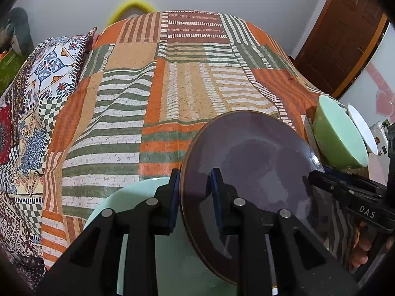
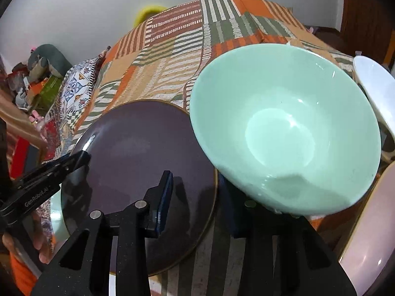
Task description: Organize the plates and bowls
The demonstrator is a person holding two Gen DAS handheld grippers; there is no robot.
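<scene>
- Left gripper had its jaws clamped on the rim of the purple plate, tilted above a pale green plate.
- Right gripper gripped the mint bowl by its rim, lifted.
- Neither piece looked stacked yet; a white bowl and pink dish waited nearby.

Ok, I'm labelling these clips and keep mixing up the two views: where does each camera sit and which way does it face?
Left wrist: on the left gripper, angled down at the purple plate clamped by its rim; the right gripper and some fingers show.
Right wrist: on the right gripper, angled down, gripping the mint bowl; the left gripper shows.
Shared: plate, bowl, patchwork cloth.
</scene>
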